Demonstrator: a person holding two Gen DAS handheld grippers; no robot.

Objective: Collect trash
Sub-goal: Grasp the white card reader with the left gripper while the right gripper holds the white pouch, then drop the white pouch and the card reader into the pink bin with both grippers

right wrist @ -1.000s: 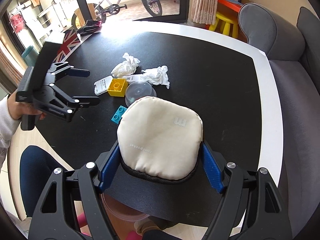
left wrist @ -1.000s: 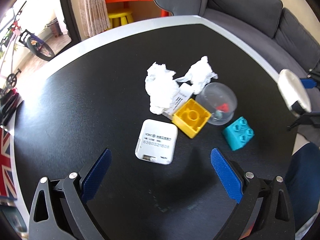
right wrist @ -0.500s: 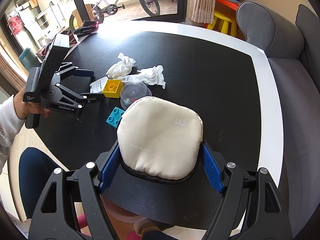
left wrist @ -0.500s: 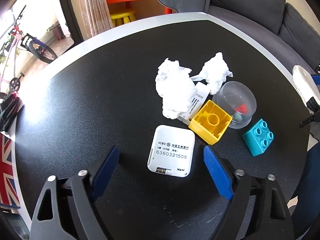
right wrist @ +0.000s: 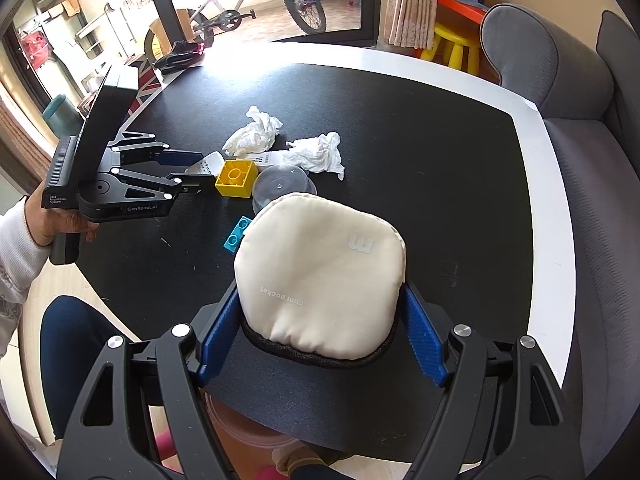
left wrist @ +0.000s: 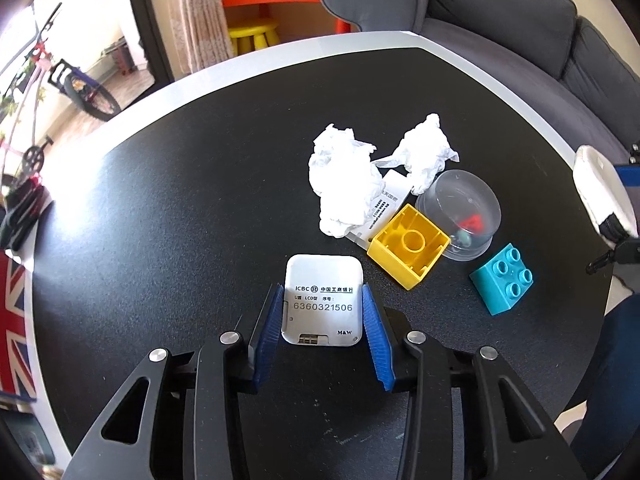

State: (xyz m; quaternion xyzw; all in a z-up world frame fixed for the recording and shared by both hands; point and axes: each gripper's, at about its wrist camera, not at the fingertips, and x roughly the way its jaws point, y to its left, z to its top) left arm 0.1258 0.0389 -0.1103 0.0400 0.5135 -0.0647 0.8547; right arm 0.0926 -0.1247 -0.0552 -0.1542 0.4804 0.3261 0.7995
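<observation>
A white flat bank token [left wrist: 320, 280] lies on the black table [left wrist: 160, 200]. My left gripper [left wrist: 321, 291] straddles its near end with the jaws closing, and both blue pads [left wrist: 270, 320] touch its sides. From the right wrist view the left gripper [right wrist: 198, 168] reaches in from the left, held by a hand. Two crumpled white tissues [left wrist: 344, 184] [left wrist: 428, 152] and a printed paper slip [left wrist: 384, 208] lie just beyond. My right gripper [right wrist: 320, 292] is shut on a cream zip pouch [right wrist: 320, 264], held above the table's near edge.
A yellow block [left wrist: 408, 246], a clear plastic dome [left wrist: 464, 212] and a teal block [left wrist: 504, 280] sit right of the token. A grey sofa [right wrist: 580, 160] runs along the table's far and right sides. The person's knee [right wrist: 72, 344] is at the near edge.
My left gripper has moved forward onto the white token and its jaws have come in from wide apart to the token's sides. The right gripper and pouch have stayed put.
</observation>
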